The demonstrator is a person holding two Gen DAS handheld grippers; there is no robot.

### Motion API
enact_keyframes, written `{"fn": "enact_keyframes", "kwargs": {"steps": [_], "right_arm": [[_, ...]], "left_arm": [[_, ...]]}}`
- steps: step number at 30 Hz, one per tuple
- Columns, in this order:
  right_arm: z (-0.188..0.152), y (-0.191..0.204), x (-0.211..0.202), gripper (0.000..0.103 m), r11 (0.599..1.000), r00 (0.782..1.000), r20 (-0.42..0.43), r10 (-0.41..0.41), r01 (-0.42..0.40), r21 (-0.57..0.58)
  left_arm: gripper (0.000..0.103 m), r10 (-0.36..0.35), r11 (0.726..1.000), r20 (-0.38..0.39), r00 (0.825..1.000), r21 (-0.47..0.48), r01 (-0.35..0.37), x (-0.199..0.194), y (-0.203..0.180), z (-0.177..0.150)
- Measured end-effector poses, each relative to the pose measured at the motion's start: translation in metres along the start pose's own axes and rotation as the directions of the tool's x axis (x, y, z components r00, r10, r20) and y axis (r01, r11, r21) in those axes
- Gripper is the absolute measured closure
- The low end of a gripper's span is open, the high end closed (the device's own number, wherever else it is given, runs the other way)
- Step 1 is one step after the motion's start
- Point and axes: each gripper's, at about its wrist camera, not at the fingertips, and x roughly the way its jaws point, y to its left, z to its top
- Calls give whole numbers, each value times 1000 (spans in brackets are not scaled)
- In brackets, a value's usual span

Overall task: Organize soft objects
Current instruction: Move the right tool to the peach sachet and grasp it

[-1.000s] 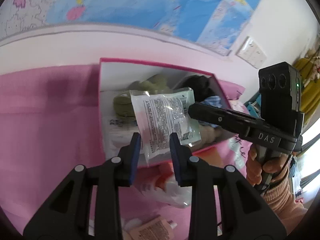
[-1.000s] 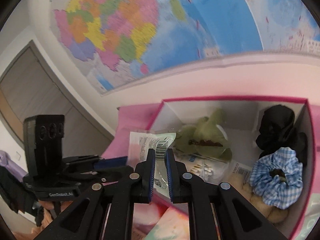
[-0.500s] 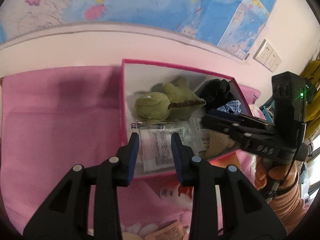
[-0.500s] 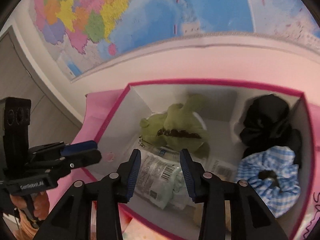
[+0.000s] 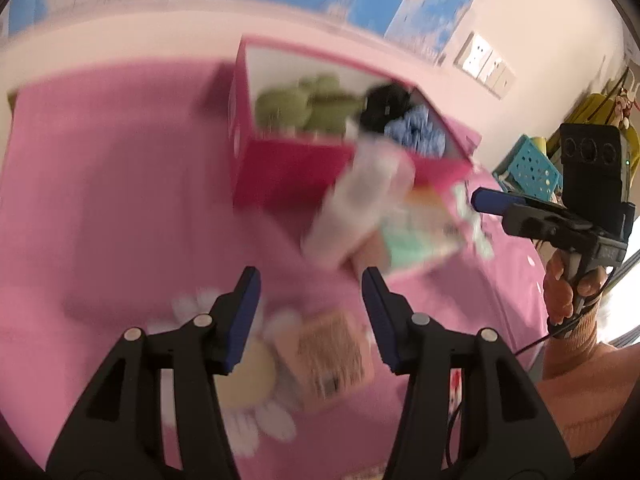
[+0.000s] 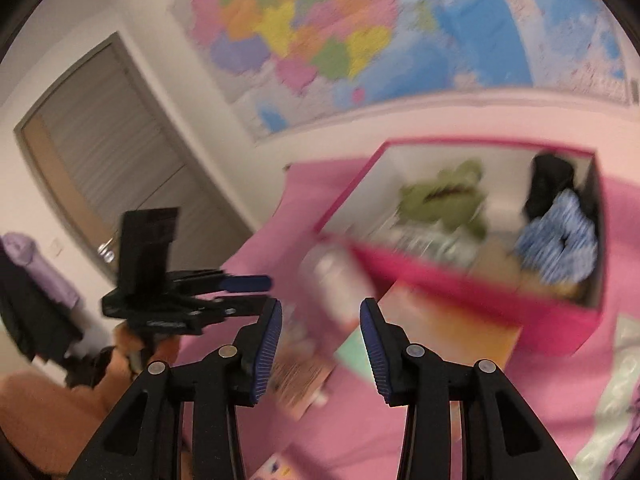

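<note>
While both views are blurred, the left tool (image 5: 310, 312) has just been opening and stands spread and empty over a tan packet (image 5: 326, 354) on the pink cloth (image 5: 100, 208). The right tool (image 6: 320, 340), also spread, holds nothing. The green plush toy (image 6: 444, 204) lies inside the pink box (image 6: 460, 280), with bare cloth left of the box's edge.

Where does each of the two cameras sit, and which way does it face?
Left wrist: on the left gripper, facing down over its open fingers at the pink cloth; the right gripper and a hand show at right.
Right wrist: on the right gripper, facing the pink box and wall map; the left gripper shows at left.
Shared: the box and its green plush.
</note>
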Motion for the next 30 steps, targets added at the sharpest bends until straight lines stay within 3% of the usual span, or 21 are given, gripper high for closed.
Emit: {"fn": "enact_keyframes", "kwargs": {"steps": [5, 15, 24, 28, 30], "right_arm": [[-28, 9, 32, 62, 999, 992, -116, 40, -38, 15], [-57, 3, 89, 62, 999, 965, -263, -5, 18, 45], [-61, 2, 111, 62, 998, 961, -273, -32, 45, 42], [-60, 5, 117, 62, 999, 964, -265, -21, 33, 40], [-61, 8, 117, 71, 999, 964, -264, -39, 44, 16]], "left_arm": [[48, -39, 997, -58, 998, -74, 34, 12, 9, -32], [48, -59, 995, -88, 994, -86, 51, 13, 5, -69], [66, -72, 996, -89, 993, -56, 67, 16, -4, -70], [69, -80, 996, -94, 992, -56, 75, 20, -5, -69], [69, -79, 996, -93, 993, -59, 73, 21, -6, -69]]}}
